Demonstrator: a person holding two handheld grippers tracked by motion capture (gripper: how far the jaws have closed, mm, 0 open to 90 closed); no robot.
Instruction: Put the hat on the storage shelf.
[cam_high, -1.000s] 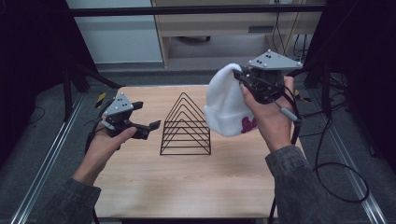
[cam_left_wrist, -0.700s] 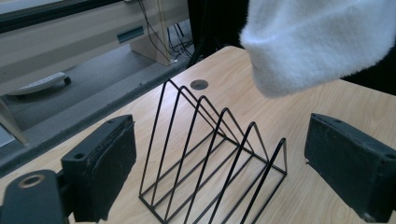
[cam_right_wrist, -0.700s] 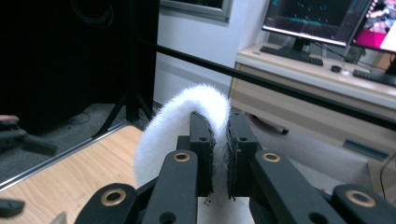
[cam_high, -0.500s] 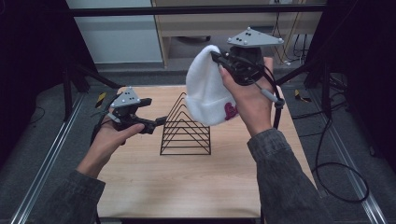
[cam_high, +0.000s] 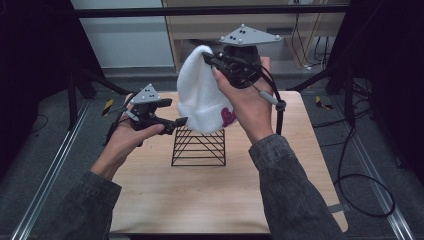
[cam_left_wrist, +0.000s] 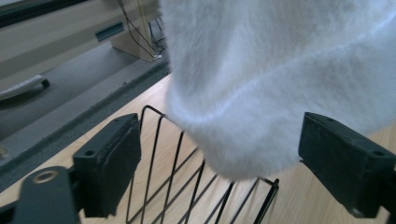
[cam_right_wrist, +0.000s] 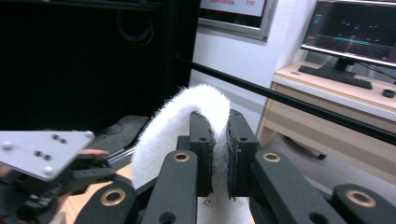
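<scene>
The white fleece beanie (cam_high: 202, 92) hangs in the air above the far half of the table, directly over the black wire rack (cam_high: 199, 146). Its crown is uppermost and its cuff, which carries a pink heart motif, hangs at the bottom, level with the top of the rack. In the left gripper view the cuff of the beanie (cam_left_wrist: 280, 79) hangs just above the rack's (cam_left_wrist: 187, 172) upper wires; contact between the two cannot be confirmed.

Your right gripper (cam_high: 212, 60) holds the beanie at its top edge. In the right gripper view its jaws are fully closed, with a fold of the white fabric (cam_right_wrist: 187, 116) clamped between the pads of the right gripper (cam_right_wrist: 219, 140). The whole weight of the beanie hangs from this grip.

Your left gripper (cam_high: 175, 124) sits at the left side of the rack, level with its apex, and points toward the beanie's cuff. Its jaws stand wide apart and have just been closing slightly. In the left gripper view the lower edge of the beanie lies between the two pads of the left gripper (cam_left_wrist: 219, 158), but neither pad presses on it, so this gripper holds nothing.

The rack stands upright on the light wooden table (cam_high: 200, 200), near its centre
</scene>
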